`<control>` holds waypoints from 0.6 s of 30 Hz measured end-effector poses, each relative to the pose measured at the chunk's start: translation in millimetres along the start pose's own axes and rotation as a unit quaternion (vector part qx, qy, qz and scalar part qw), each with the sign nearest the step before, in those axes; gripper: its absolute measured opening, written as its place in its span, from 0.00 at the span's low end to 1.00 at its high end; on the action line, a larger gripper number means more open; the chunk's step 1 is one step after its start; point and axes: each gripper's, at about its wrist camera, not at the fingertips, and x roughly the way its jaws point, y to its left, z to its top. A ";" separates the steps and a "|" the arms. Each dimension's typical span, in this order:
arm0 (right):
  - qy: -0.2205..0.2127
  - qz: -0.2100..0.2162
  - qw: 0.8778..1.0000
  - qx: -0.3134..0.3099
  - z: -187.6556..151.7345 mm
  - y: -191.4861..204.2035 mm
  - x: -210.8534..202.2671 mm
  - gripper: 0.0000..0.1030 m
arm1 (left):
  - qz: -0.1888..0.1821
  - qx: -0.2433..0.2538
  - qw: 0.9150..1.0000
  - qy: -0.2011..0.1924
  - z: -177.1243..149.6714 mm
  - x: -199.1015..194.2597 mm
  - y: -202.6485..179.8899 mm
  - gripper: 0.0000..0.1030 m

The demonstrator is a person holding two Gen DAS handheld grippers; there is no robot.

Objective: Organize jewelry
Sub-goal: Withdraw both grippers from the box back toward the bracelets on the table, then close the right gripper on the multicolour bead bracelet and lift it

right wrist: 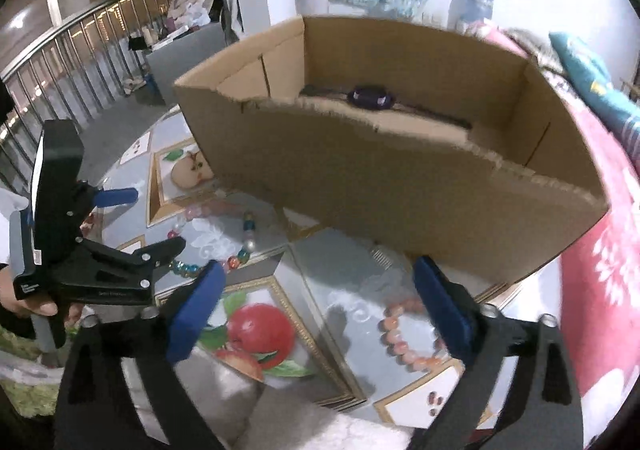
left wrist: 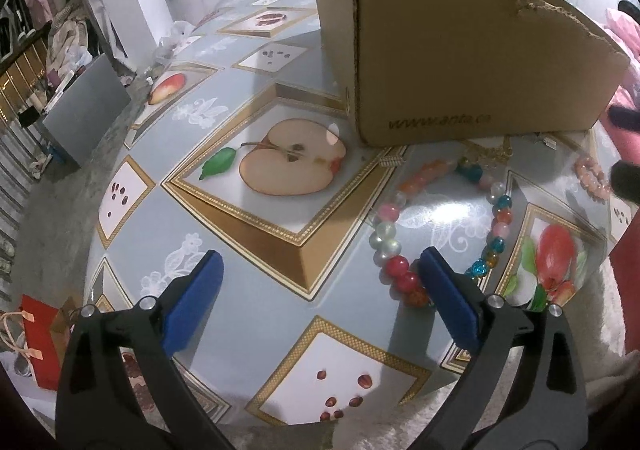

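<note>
A long necklace of multicoloured glass beads (left wrist: 390, 246) lies in a loop on the fruit-print table (left wrist: 280, 290) by the right finger of my left gripper (left wrist: 320, 262), which is open and empty. A pink bead bracelet (right wrist: 400, 334) lies on the table just inside the right finger of my right gripper (right wrist: 320, 264), whose jaws stand wide with nothing pressed between them. The bracelet (left wrist: 592, 174) also shows at the far right of the left wrist view. A thin gold chain (left wrist: 492, 154) lies against the cardboard box (right wrist: 400, 190). A dark purple item (right wrist: 370, 98) rests inside the box.
The open-topped box (left wrist: 480, 50) stands at the back of the table with a torn front rim. My left gripper (right wrist: 156, 222), held by a hand, shows at the left of the right wrist view. A pink cloth (right wrist: 600, 250) lies to the right. A railing (right wrist: 80, 50) runs behind.
</note>
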 end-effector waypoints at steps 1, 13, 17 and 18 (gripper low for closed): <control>-0.007 -0.003 1.000 -0.006 1.0 -0.1 -3.7 0.94 | 0.001 -0.002 1.000 0.002 0.4 -0.3 -0.1 0.93; -0.084 -0.030 0.995 -0.050 7.1 0.8 -30.9 0.94 | -0.002 -0.005 1.000 0.002 1.6 0.9 0.6 0.93; -0.058 0.035 0.997 0.026 4.9 -4.6 -13.4 0.94 | -0.012 -0.017 1.000 0.004 2.4 2.2 1.8 0.93; -0.042 0.061 0.996 0.051 4.0 -6.8 -4.6 0.92 | -0.015 -0.022 1.000 0.004 1.9 2.4 2.8 0.93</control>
